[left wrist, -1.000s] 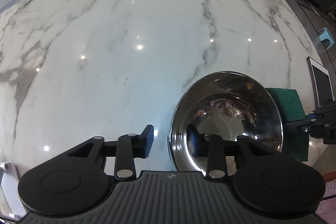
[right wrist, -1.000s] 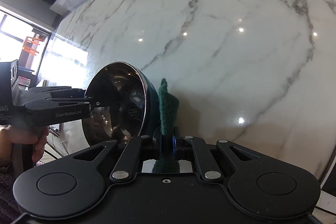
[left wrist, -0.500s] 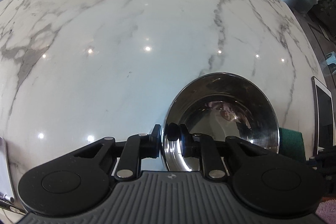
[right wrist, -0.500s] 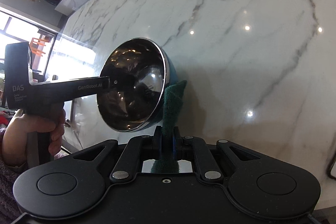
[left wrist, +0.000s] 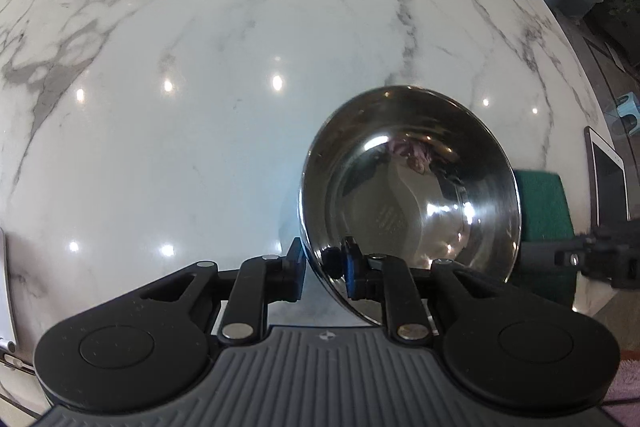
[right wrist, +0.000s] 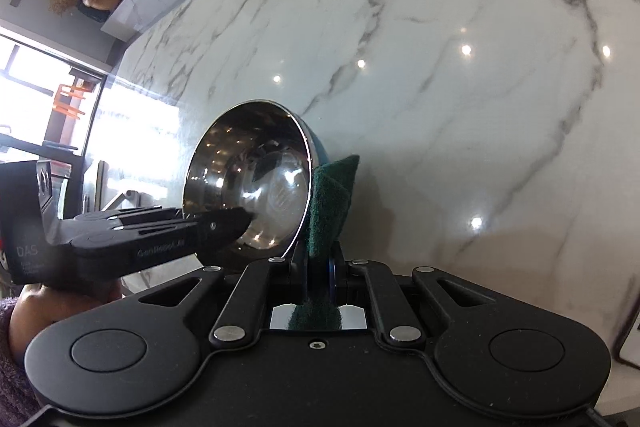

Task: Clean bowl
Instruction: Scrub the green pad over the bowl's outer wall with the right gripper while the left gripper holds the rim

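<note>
- Left tongs [left wrist: 323, 267] clamped bowl [left wrist: 412, 187] rim, frame centre; right tongs [right wrist: 318, 263] pinched pad [right wrist: 330, 195].
- Risk: slick rim slipping under scrubbing pressure.

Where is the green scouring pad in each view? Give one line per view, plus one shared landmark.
Left wrist: green scouring pad at right, behind the bowl's far rim.
Right wrist: bottom centre, upright, clamped in the right gripper, beside the bowl's rim.
Shared landmark: the steel bowl, held at its rim by the left gripper.
</note>
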A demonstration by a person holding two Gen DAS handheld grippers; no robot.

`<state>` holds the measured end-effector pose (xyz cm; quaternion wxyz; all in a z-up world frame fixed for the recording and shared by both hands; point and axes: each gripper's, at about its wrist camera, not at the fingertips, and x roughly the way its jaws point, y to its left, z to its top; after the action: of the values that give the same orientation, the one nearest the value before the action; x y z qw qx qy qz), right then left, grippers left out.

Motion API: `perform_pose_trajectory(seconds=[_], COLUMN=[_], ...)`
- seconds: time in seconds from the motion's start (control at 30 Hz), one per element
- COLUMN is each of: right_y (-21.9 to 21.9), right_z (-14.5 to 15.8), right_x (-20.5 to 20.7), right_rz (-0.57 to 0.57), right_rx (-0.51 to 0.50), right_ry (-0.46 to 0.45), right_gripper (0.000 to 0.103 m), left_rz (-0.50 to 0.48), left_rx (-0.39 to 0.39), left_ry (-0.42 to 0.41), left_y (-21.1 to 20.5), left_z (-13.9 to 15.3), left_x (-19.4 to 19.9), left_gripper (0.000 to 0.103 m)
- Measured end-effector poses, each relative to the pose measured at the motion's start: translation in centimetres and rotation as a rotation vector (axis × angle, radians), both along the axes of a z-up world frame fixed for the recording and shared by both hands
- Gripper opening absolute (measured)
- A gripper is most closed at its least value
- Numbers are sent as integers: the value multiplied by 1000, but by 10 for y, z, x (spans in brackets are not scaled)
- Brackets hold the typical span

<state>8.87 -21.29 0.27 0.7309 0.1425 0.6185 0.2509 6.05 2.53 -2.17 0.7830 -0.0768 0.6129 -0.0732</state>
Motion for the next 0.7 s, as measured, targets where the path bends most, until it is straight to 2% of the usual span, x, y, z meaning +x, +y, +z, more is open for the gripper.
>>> perform_pose_trajectory(seconds=[0.3,0.7], right_y=[-5,-4], right_z=[-3,4], right_x=[8,-9], right_rz=[27,22], right_rx=[-14,-4], right_ry=[-5,-15], right_gripper=[8,8], left_rz=[15,39], left_rx=[-7,2], left_ry=[-15,-16], left_y=[9,5], left_z=[1,-4], left_x=[11,13], left_gripper=[19,17])
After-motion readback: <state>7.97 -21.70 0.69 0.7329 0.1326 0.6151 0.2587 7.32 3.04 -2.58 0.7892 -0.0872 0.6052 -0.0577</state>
